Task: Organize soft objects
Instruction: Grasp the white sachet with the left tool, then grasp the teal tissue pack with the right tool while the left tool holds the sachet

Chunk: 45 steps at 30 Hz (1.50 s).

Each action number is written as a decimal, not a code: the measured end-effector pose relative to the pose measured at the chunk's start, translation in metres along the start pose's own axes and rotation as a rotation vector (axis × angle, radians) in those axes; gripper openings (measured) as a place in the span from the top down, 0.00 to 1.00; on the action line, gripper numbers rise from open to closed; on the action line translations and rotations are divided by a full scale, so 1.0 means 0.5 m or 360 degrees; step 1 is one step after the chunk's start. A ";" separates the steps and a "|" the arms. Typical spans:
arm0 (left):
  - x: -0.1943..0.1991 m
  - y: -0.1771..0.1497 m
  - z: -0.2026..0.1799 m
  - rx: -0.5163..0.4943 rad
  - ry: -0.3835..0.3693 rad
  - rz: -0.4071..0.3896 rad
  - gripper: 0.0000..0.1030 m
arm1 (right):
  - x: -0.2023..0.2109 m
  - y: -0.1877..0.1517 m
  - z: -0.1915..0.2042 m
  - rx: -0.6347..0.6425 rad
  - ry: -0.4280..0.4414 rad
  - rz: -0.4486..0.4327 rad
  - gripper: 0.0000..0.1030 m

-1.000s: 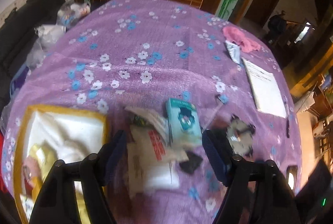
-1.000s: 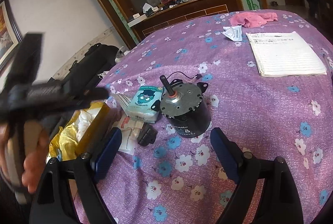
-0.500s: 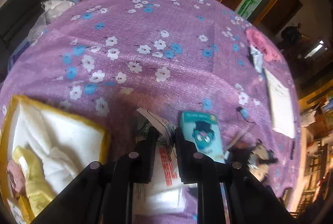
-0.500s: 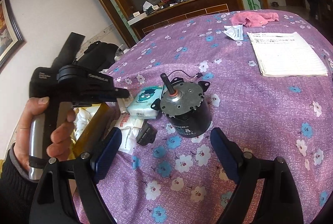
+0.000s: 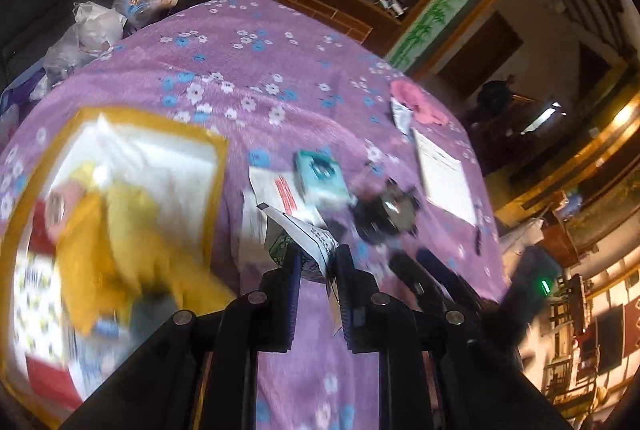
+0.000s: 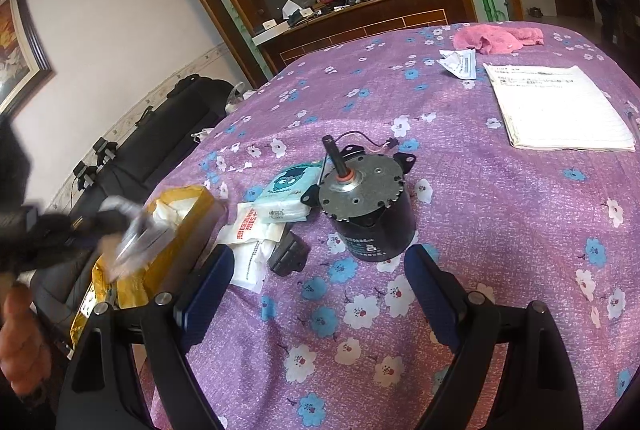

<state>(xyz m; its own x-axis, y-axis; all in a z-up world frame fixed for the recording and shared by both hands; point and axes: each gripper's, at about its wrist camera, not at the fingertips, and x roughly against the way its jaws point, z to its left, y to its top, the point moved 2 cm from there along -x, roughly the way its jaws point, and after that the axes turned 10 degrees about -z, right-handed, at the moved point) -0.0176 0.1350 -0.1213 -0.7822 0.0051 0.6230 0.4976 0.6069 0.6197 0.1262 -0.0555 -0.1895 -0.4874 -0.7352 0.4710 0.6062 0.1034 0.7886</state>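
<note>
Purple flowered cloth covers the surface (image 6: 500, 198), and a dark wooden sideboard (image 6: 360, 26) runs along the back wall at 12 o'clock. I'm seeing my left gripper (image 5: 318, 270) with its fingers narrow, pinched on a small packet (image 5: 310, 238): white printed paper with a green corner, the lower part hidden between the pads. The left view is smeared with motion, so the print is unreadable. At 9 o'clock of it sits the yellow-rimmed box (image 5: 218, 166), holding white padding and a yellow soft thing (image 5: 132, 230), all blurred and cut off by the lens edge.

My right gripper (image 6: 318, 282) hangs with fingers wide, nothing between them. Just past it at 12 o'clock stands the black motor (image 6: 366, 210), shaft up. At its 10 o'clock lies the teal tissue pack (image 6: 290, 194), resting on a white pack with red print (image 6: 250, 238); a small black piece (image 6: 288, 256) lies beside them. The pink cloth (image 6: 496, 38) sits far off at 1 o'clock, near a notepad (image 6: 556, 110). From the right view, the left gripper is just a dark blur over the box.
</note>
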 end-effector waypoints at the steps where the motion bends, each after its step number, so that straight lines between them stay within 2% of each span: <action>1: 0.013 -0.010 0.000 0.0003 -0.0016 -0.0010 0.84 | 0.000 0.000 0.004 0.0011 0.0013 -0.0005 0.15; 10: 0.098 -0.047 0.034 0.0073 -0.0084 -0.0084 0.84 | 0.002 0.006 0.042 0.0012 0.0177 0.0055 0.15; 18: 0.136 -0.046 0.063 0.0119 -0.0173 -0.0150 0.84 | -0.062 0.045 0.133 0.0120 0.0097 0.0129 0.16; 22: 0.159 -0.039 0.087 0.0152 -0.0194 -0.0186 0.84 | -0.127 0.069 0.169 0.0207 -0.0031 0.0156 0.21; 25: 0.169 -0.039 0.098 0.0168 -0.0211 -0.0192 0.84 | -0.196 0.079 0.178 0.0287 -0.0271 0.0201 0.28; 27: 0.174 -0.041 0.103 0.0171 -0.0217 -0.0199 0.84 | -0.238 0.072 0.173 0.0325 -0.0423 0.0276 0.36; 29: 0.175 -0.043 0.108 0.0180 -0.0231 -0.0192 0.84 | -0.276 0.057 0.155 0.0339 -0.0560 0.0370 0.50; 32: 0.172 -0.045 0.112 0.0187 -0.0233 -0.0178 0.84 | -0.293 0.043 0.154 0.0437 -0.0707 0.0382 0.54; 36: 0.174 -0.050 0.108 0.0181 -0.0242 -0.0170 0.84 | -0.300 0.031 0.157 0.0527 -0.0780 0.0375 0.55; 39: 0.180 -0.051 0.100 0.0165 -0.0240 -0.0178 0.84 | -0.285 0.026 0.161 0.0574 -0.0799 0.0325 0.68; 40: 0.182 -0.052 0.098 0.0163 -0.0239 -0.0179 0.84 | -0.280 0.027 0.163 0.0568 -0.0785 0.0316 0.72; 45: 0.177 -0.054 0.086 0.0141 -0.0231 -0.0174 0.84 | -0.209 0.043 0.158 0.0469 -0.0658 0.0194 0.75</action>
<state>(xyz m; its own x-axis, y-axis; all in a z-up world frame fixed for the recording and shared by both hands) -0.1163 0.1534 -0.1034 -0.8789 0.0462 0.4748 0.3769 0.6775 0.6317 0.1404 0.0766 -0.1903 -0.6678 -0.3863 0.6362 0.5004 0.3997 0.7680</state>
